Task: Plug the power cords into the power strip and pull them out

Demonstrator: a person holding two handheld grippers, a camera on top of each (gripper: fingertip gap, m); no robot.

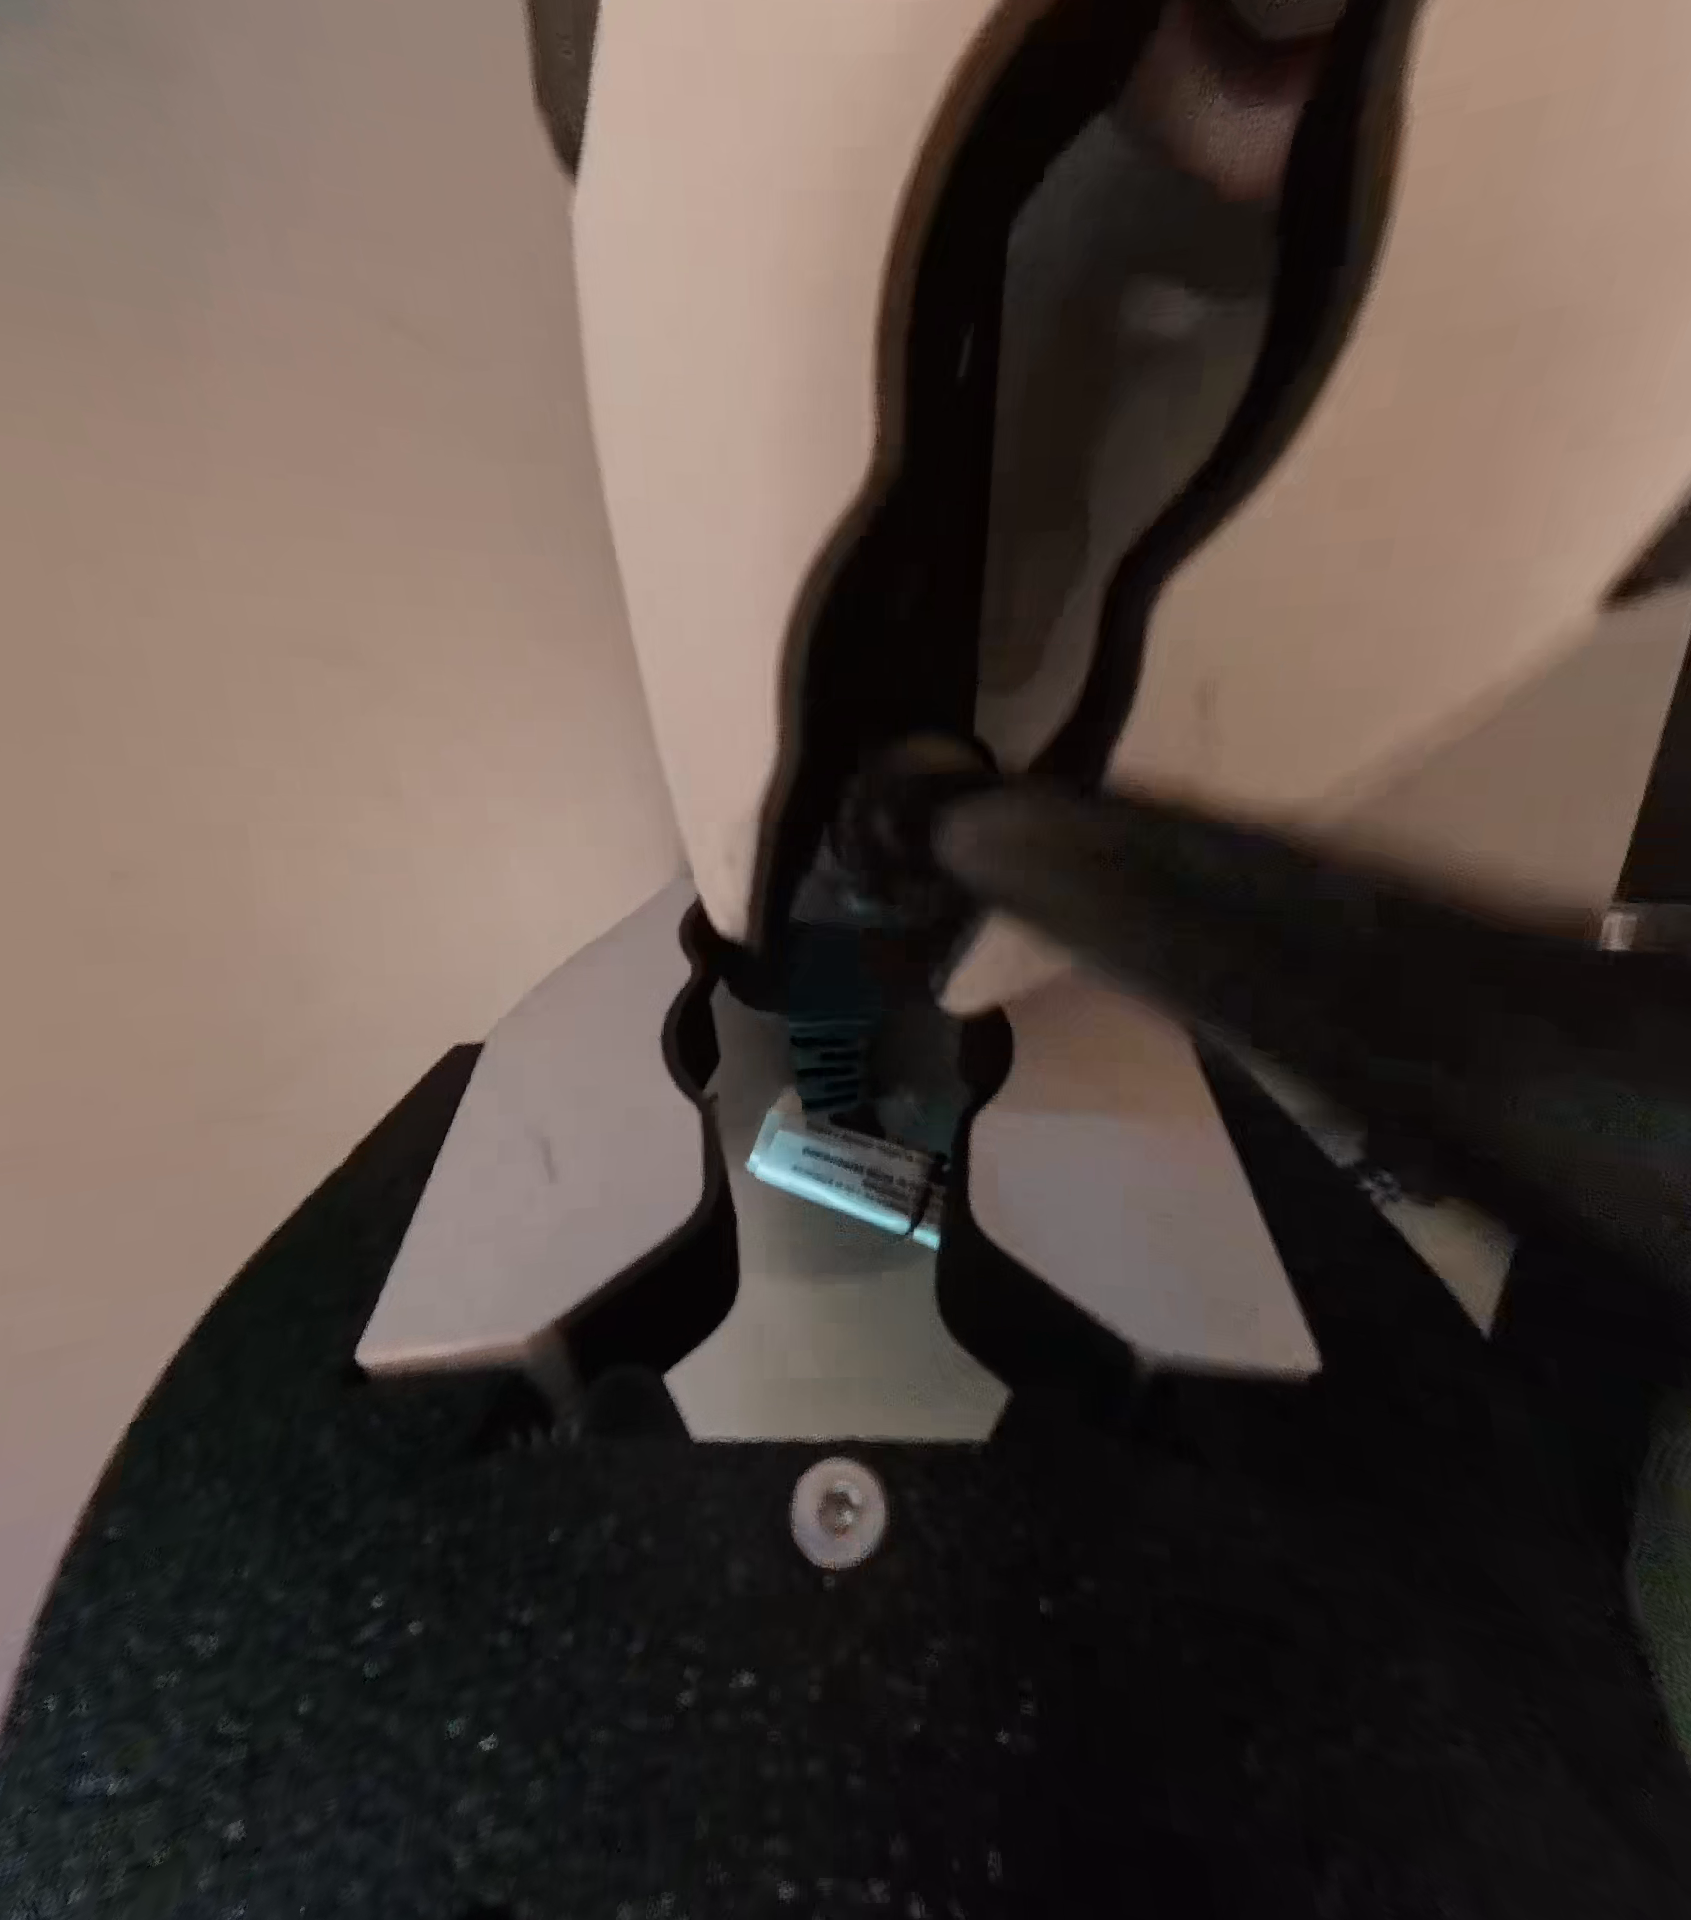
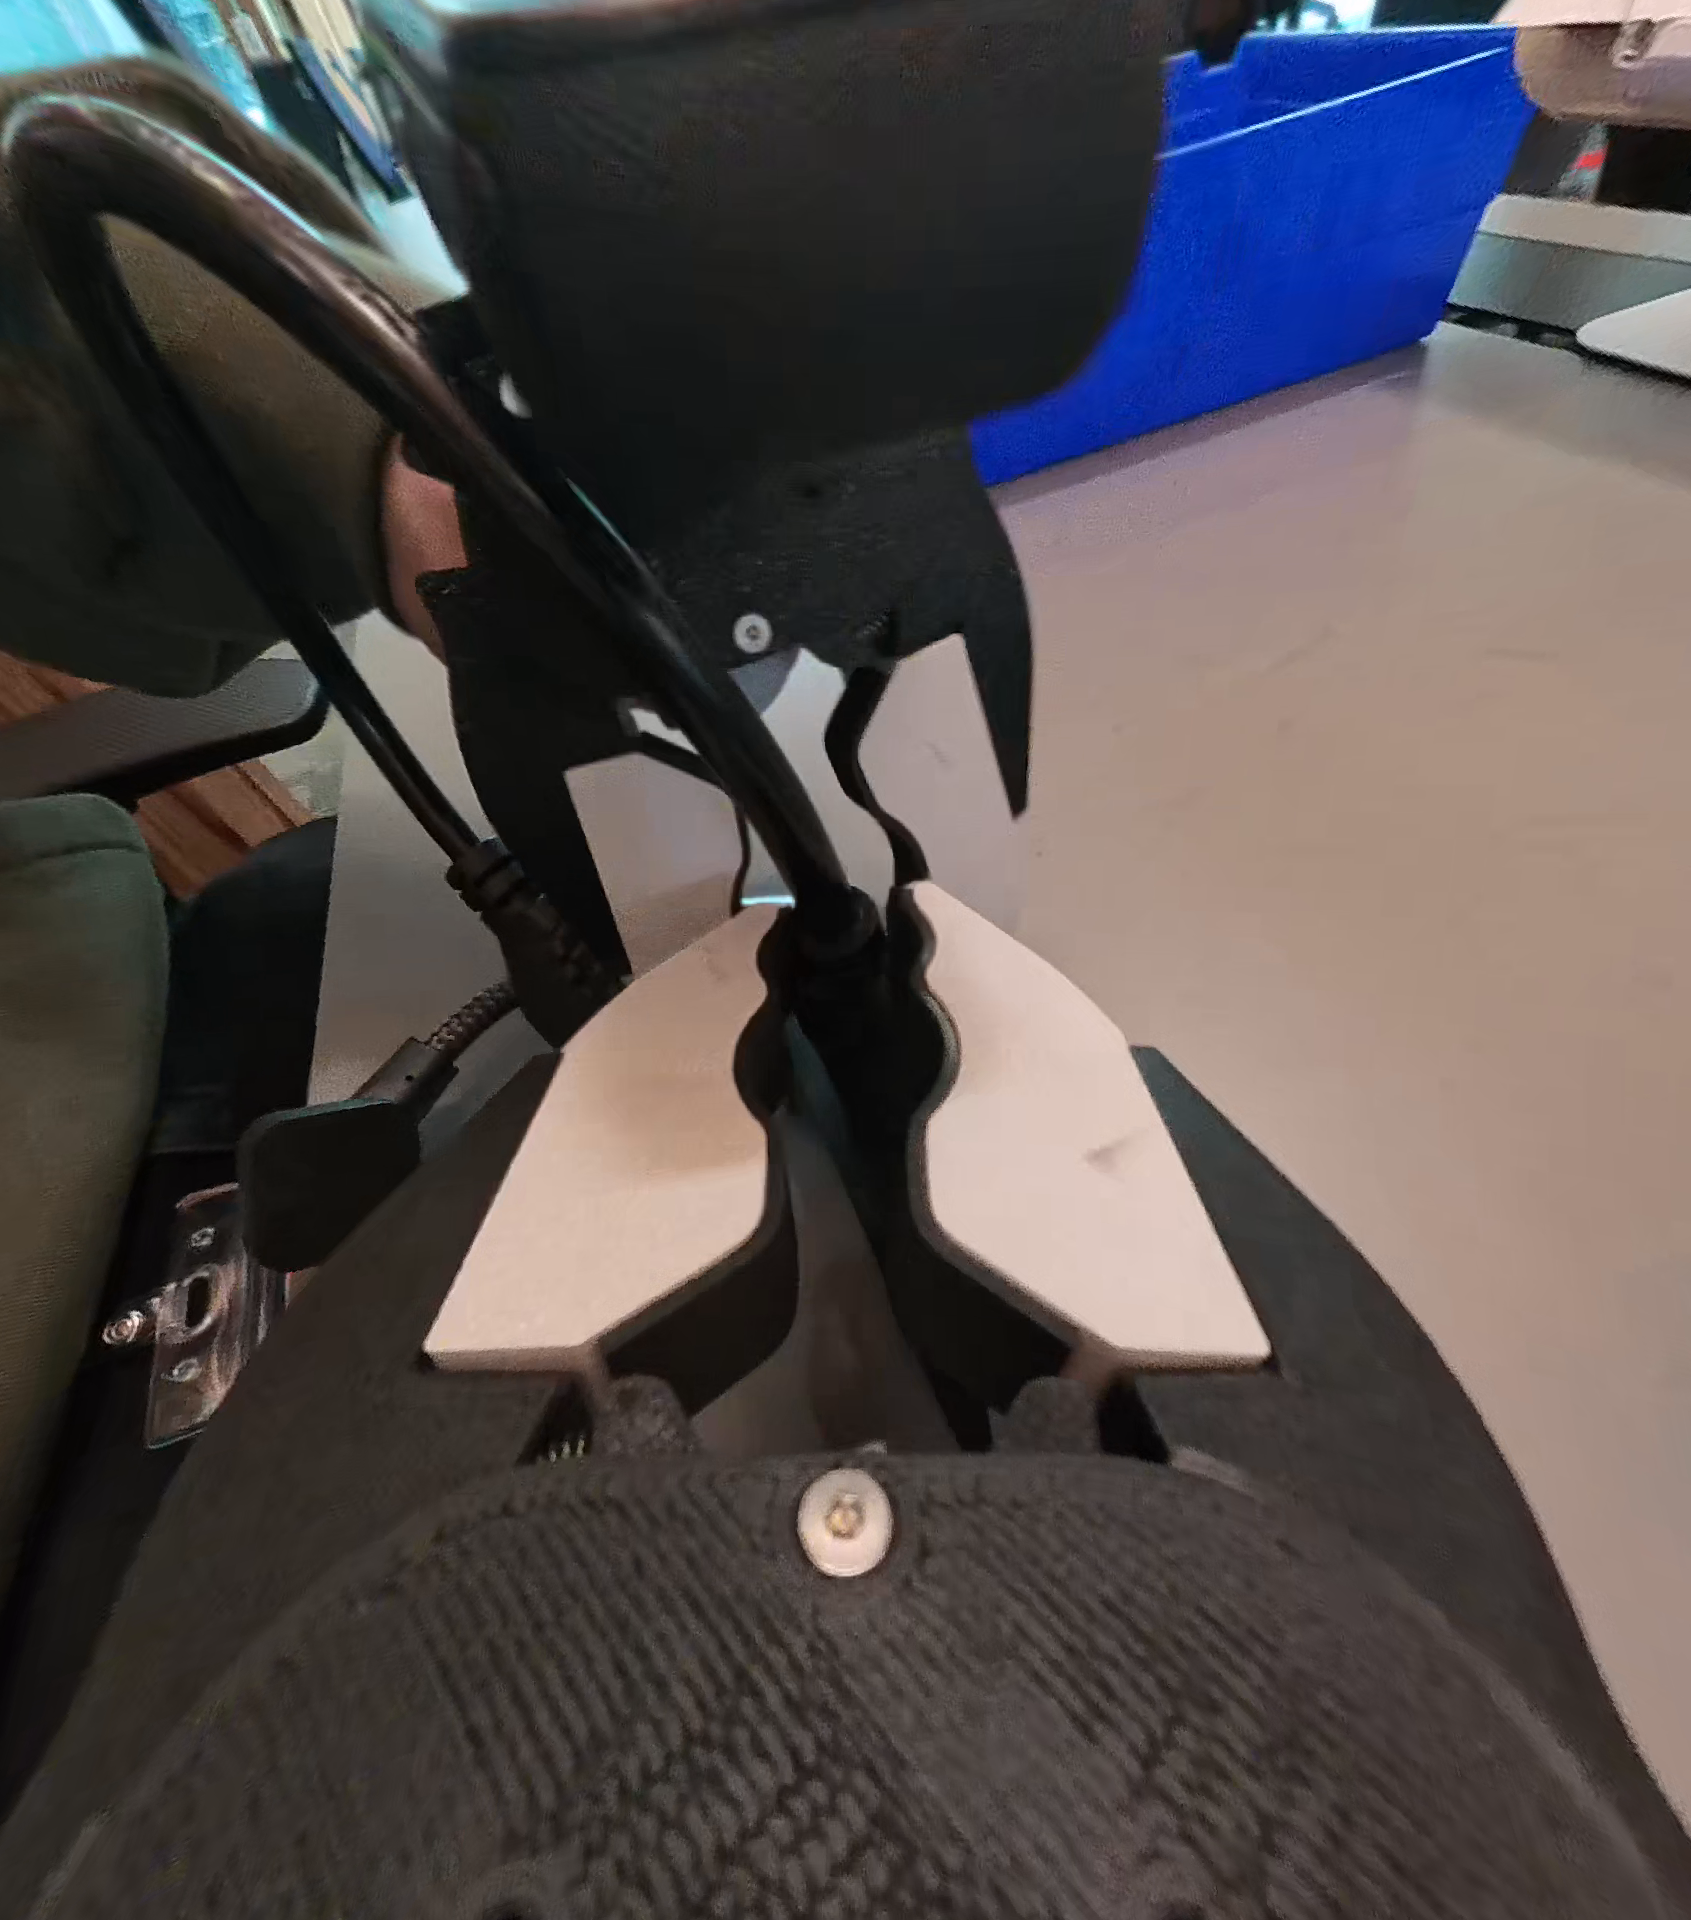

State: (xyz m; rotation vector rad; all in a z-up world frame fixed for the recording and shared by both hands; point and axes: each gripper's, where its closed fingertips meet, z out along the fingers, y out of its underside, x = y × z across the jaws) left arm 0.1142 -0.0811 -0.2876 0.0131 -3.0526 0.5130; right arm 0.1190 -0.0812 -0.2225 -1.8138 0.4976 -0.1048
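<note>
My right gripper (image 2: 836, 935) is shut on the black moulded end of a power cord (image 2: 846, 1003). The cord arcs up and left over a person's dark sleeve (image 2: 72, 416). My left gripper (image 1: 846, 997) meets the right one tip to tip. Its grey fingers (image 1: 550, 1174) stand a little apart on either side of the same cord's ribbed sleeve (image 1: 836, 1049) and white label (image 1: 851, 1174), with gaps on both sides. The right gripper's white fingers (image 1: 716, 416) fill the top of the left wrist view. No power strip shows.
A second black cord end (image 2: 529, 935) hangs left of the grippers. A braided cable with a black plug (image 2: 332, 1174) lies below it. A blue bin (image 2: 1288, 260) stands at the back right on the grey table (image 2: 1392, 831). A chair armrest (image 2: 124, 727) is at the left.
</note>
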